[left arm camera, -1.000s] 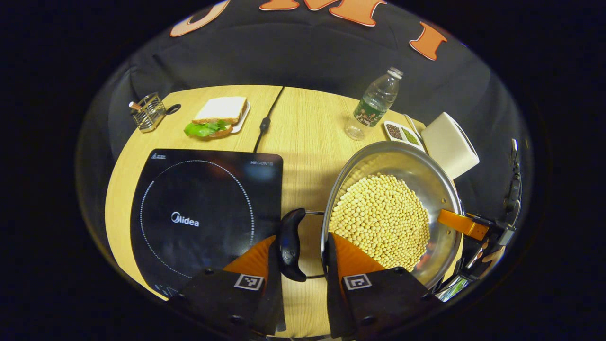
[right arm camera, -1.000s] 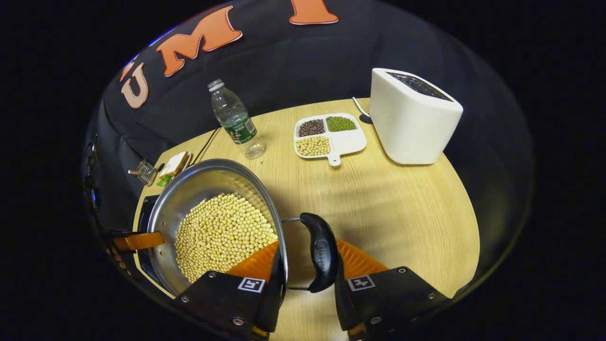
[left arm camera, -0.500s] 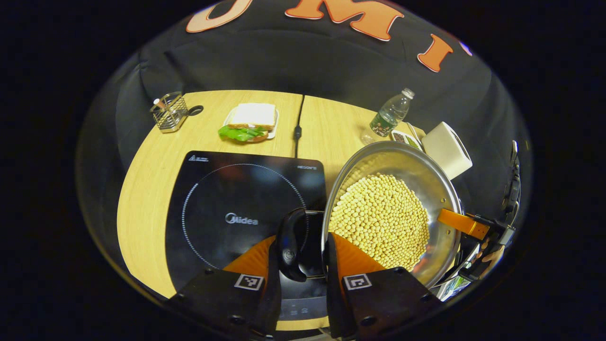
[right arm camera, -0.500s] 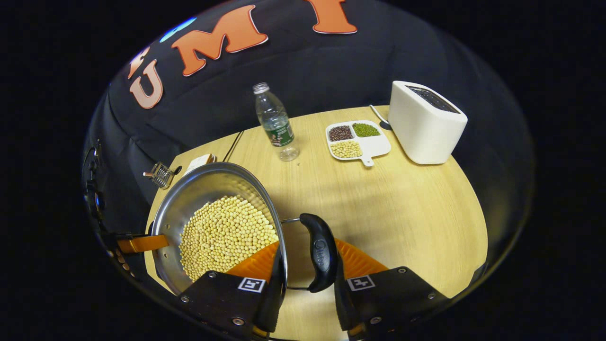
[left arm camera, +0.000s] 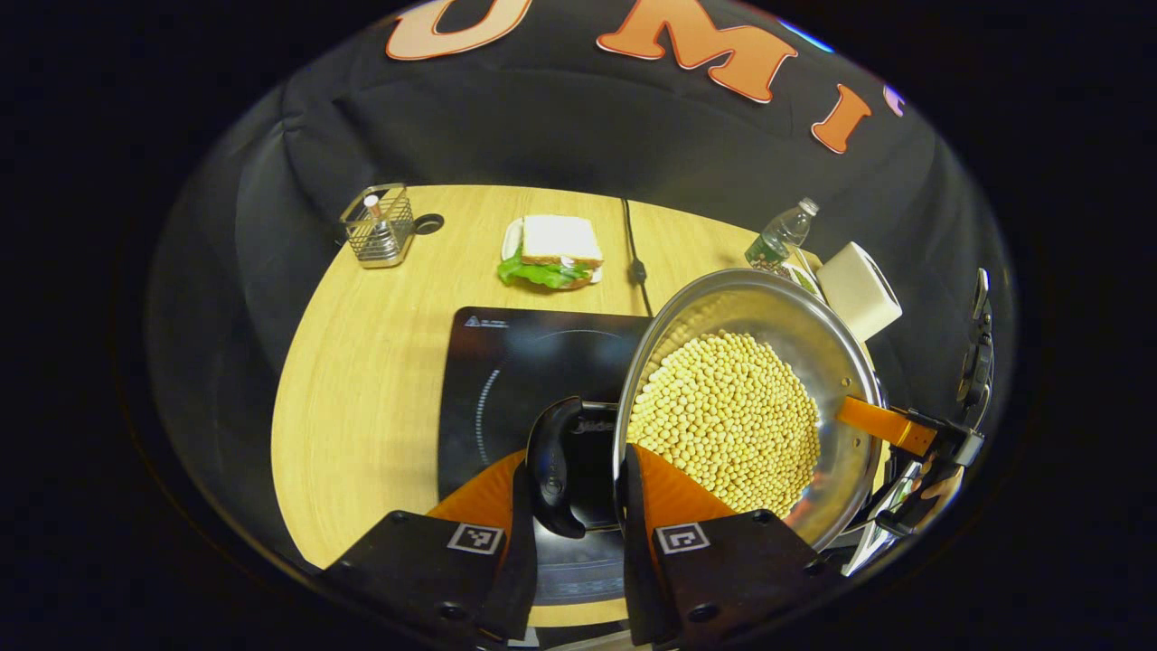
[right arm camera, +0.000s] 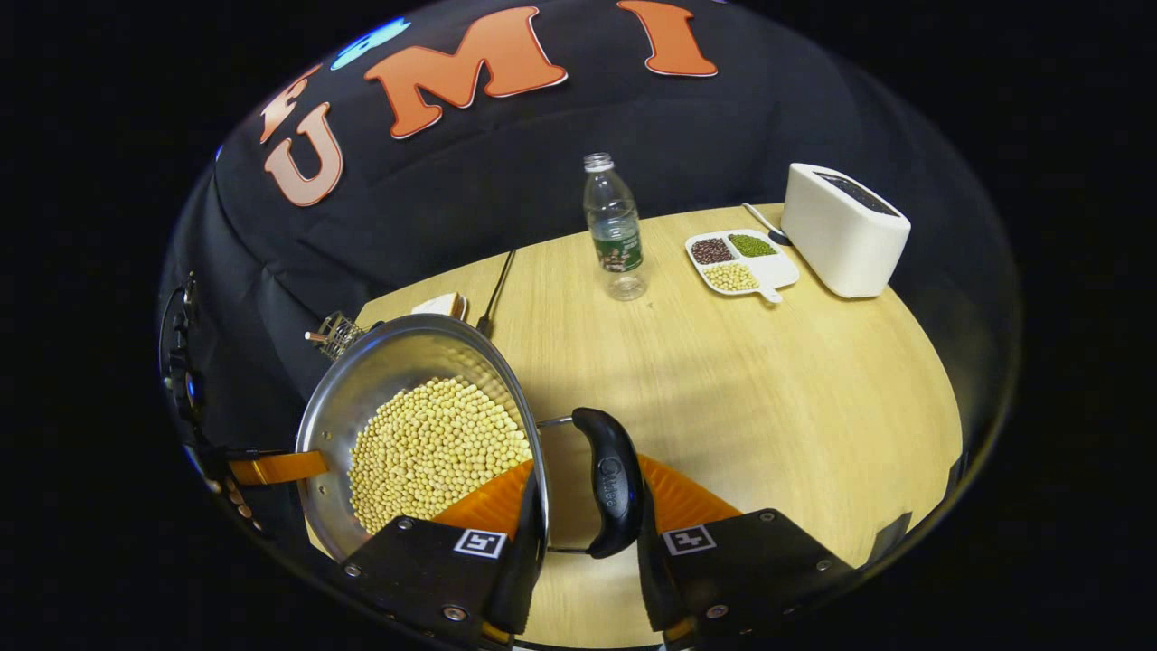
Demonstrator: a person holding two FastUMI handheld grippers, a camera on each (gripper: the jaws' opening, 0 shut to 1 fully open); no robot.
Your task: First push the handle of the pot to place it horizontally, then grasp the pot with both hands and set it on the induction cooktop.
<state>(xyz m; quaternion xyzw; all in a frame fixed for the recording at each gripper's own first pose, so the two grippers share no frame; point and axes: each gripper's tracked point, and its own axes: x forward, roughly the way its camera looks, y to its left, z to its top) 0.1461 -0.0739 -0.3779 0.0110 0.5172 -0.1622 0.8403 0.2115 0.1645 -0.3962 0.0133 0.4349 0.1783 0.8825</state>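
Cloth, black and softly creased, is hanging behind the round wooden table (right arm camera: 768,389), whose pale top is showing a fine straight grain. We are finding the square induction cooktop (left arm camera: 515,362) next in size, glossy black glass with a thin dotted ring, lying flat on the table with its power cord (left arm camera: 633,253) running toward the wall.

We are holding the pot (left arm camera: 804,325) above the cooktop's right part. It is a wide, shallow, polished steel bowl, and yellow soybeans (left arm camera: 723,420) are covering its floor in a pebbly layer. Each side is carrying a black, curved, smooth plastic handle on a thin wire loop.

Our left gripper (left arm camera: 578,497) is clenching the left handle (left arm camera: 551,466) between its ribbed orange fingers (left arm camera: 484,493), with the inner finger lying against the pot's rim. Our right gripper (right arm camera: 587,506) is clamping the right handle (right arm camera: 615,479) the same way. From the left gripper view we are also seeing an orange finger (left arm camera: 881,425) of the right gripper at the far rim.

Farther back, a rounded white toaster (right arm camera: 845,231) is standing near the table's edge, and just beside it a white divided dish (right arm camera: 741,262) is holding dark, green and yellow beans. A clear plastic bottle (right arm camera: 615,231) is standing upright nearby. A sandwich (left arm camera: 553,253) with green lettuce is sitting behind the cooktop, and a small wire basket (left arm camera: 378,226) is standing at the far left.
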